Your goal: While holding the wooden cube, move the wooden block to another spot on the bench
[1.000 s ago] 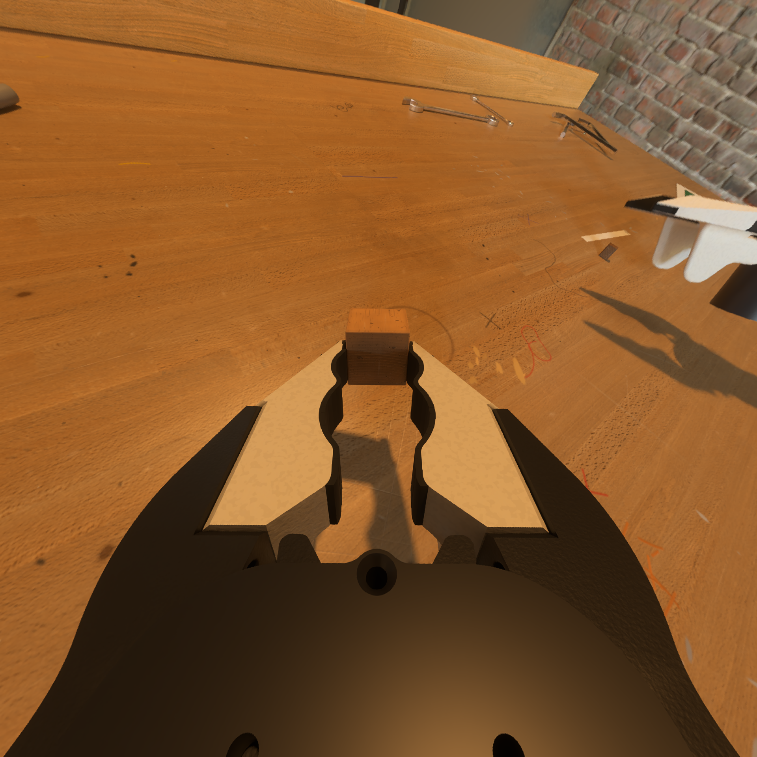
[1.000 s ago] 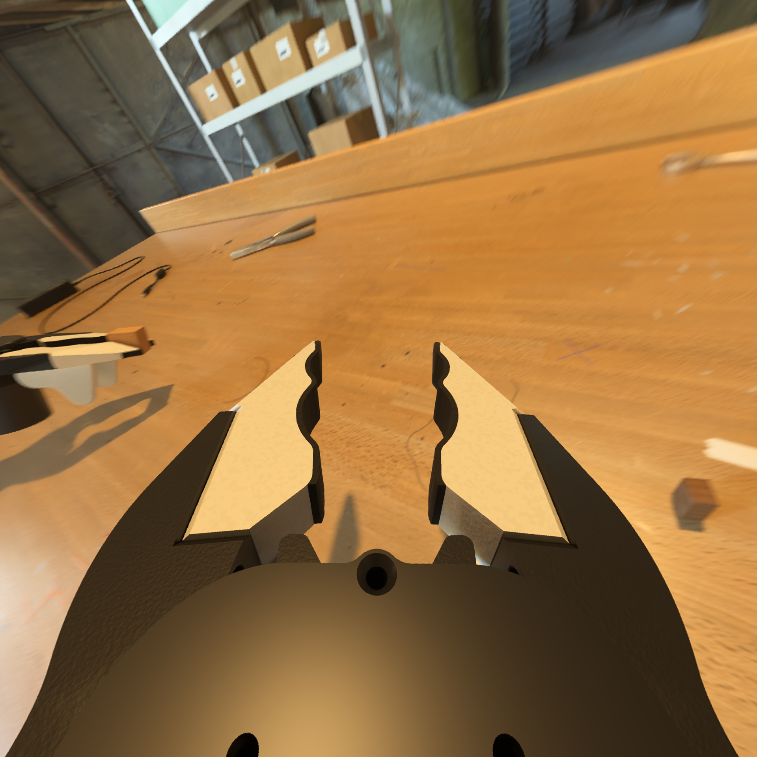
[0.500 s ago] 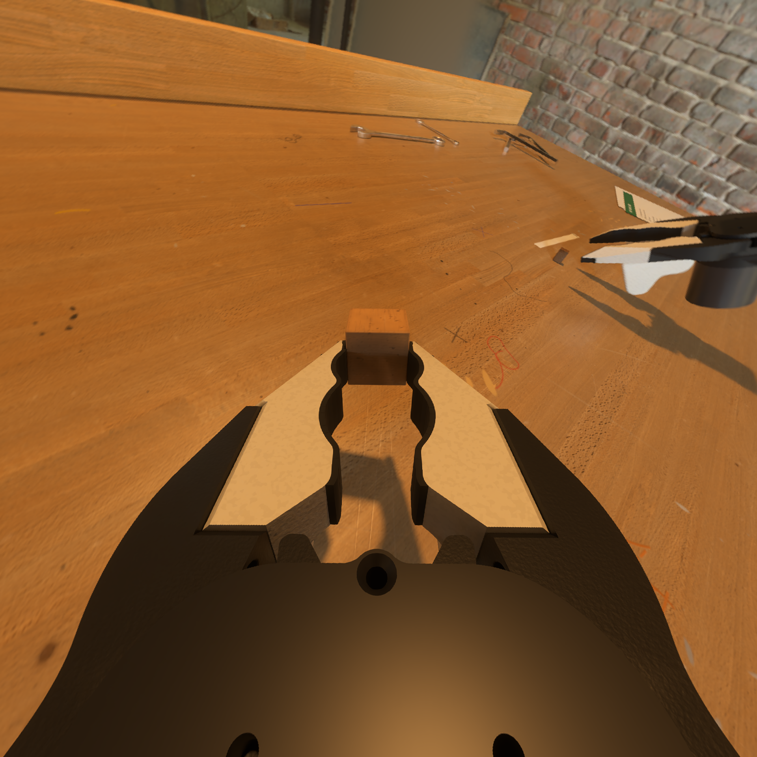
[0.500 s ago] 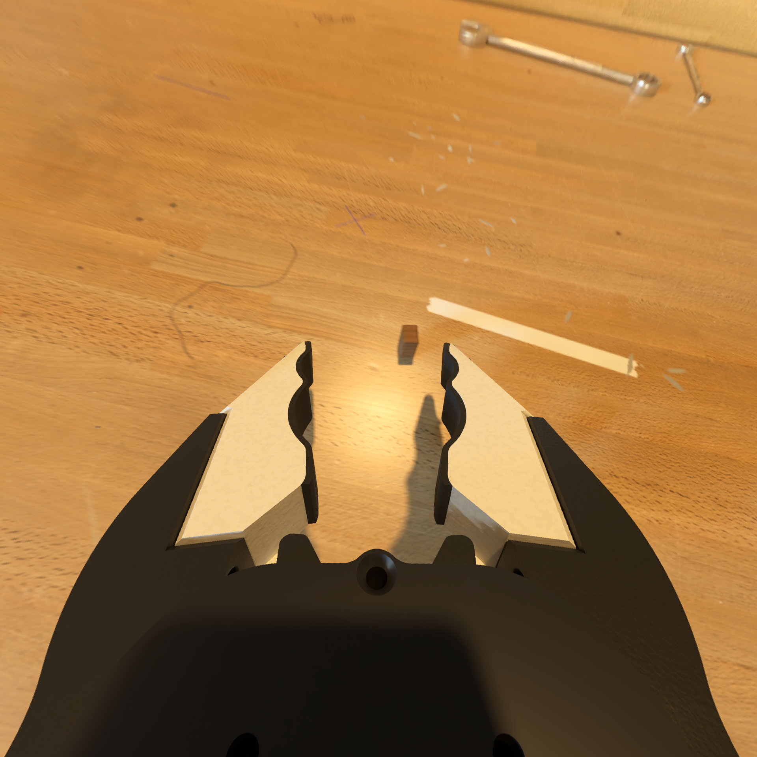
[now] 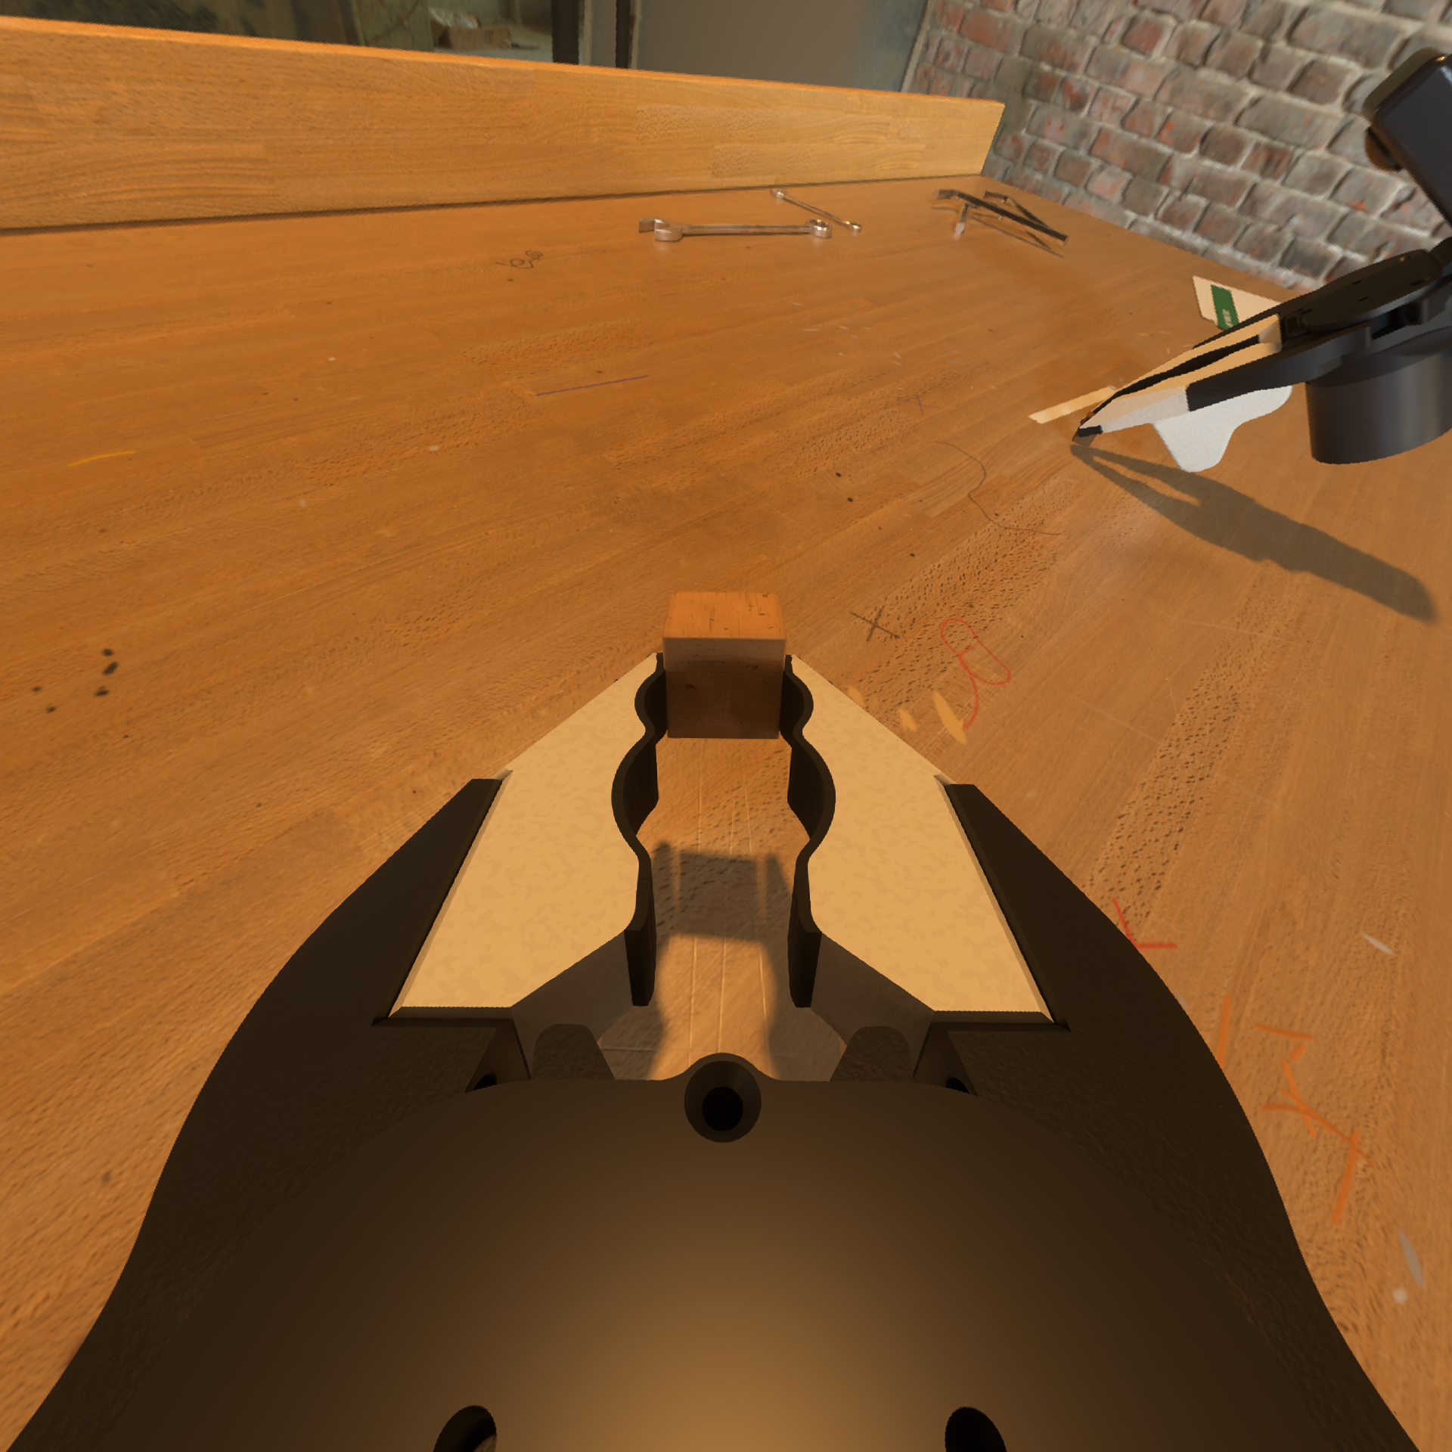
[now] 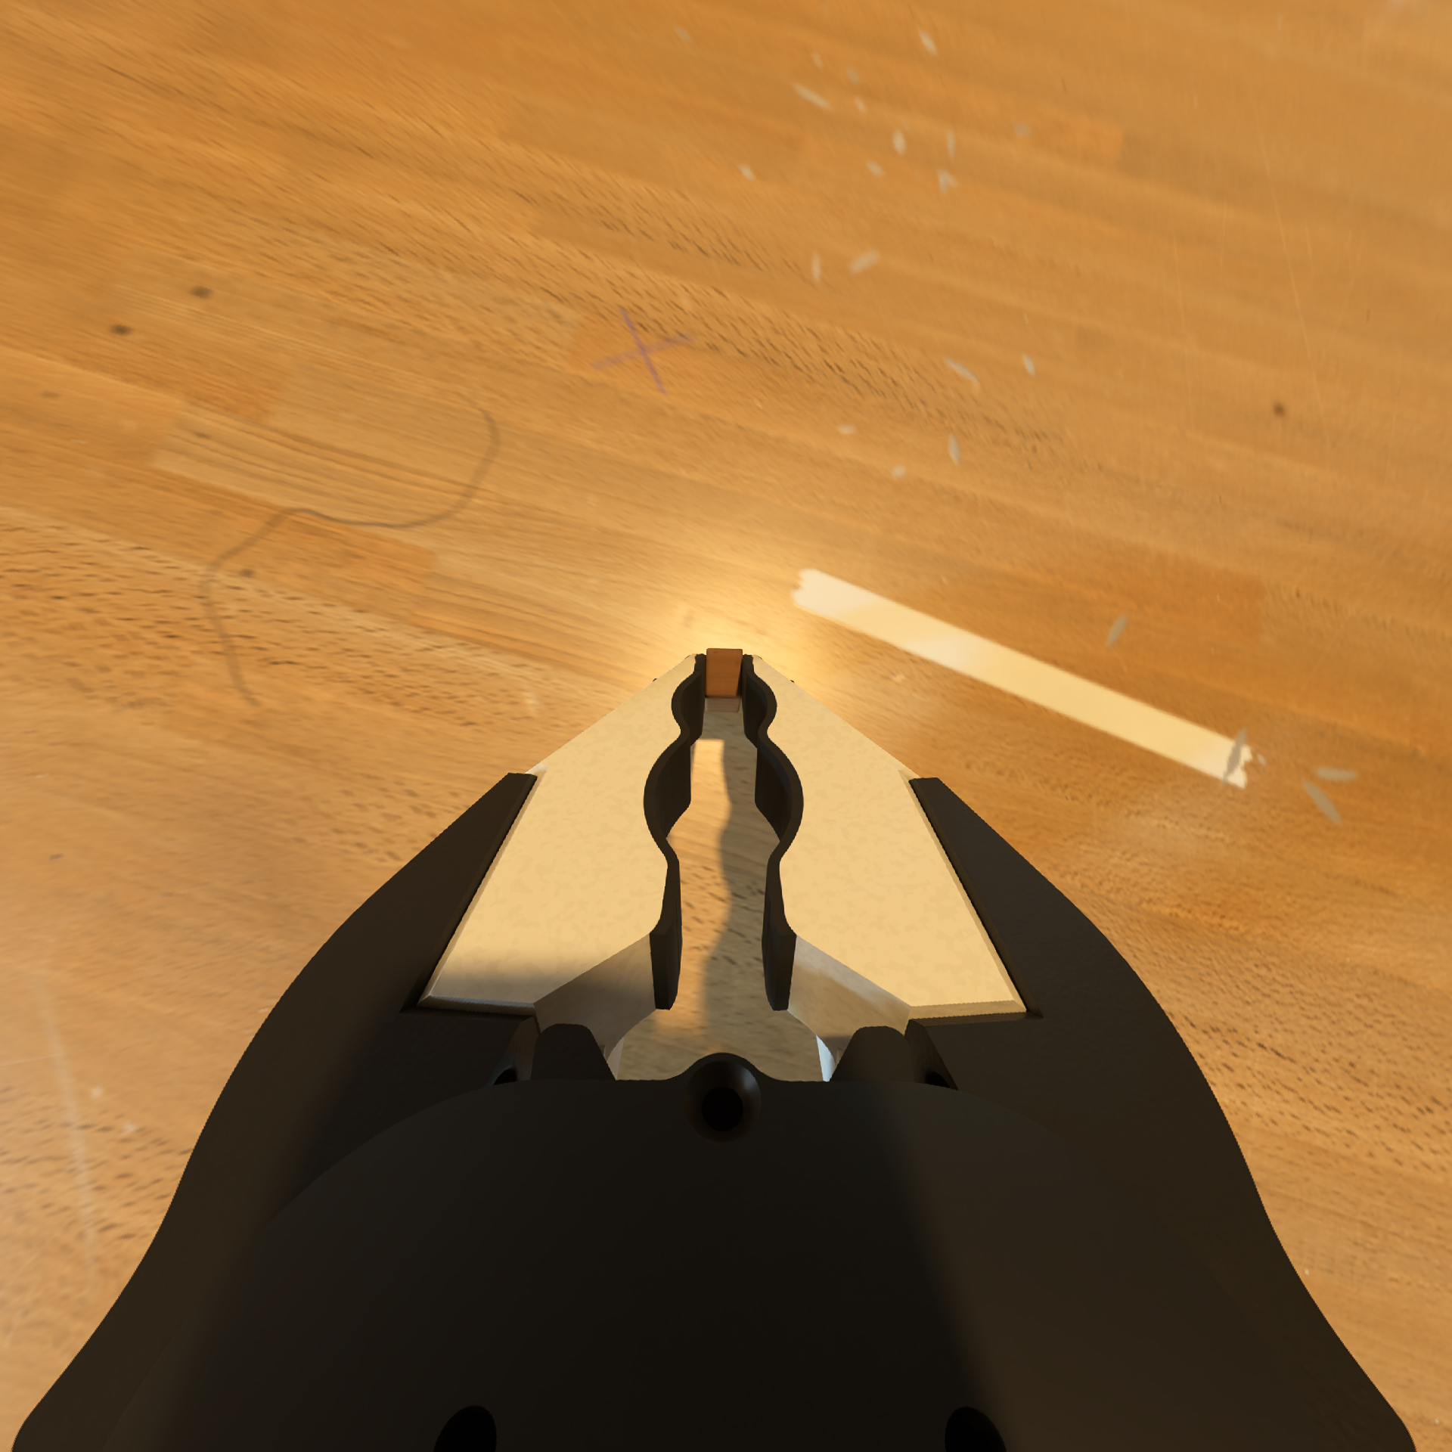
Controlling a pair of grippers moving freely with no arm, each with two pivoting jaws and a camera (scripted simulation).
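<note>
The wooden block is a very small stiff piece of orange-brown wood — light, hard and probably a little slick on its smooth faces, so it wants a square pinch on two opposite flat sides, not on its edges. The right claw has closed on it just that way, at the very fingertips, low over the counter beside a pale strip; with so little pad on it, the block could twist out if jerked. The left claw grips the larger wooden cube between its tips, clear of the counter — same plain grain, darker front face, lit top.
</note>
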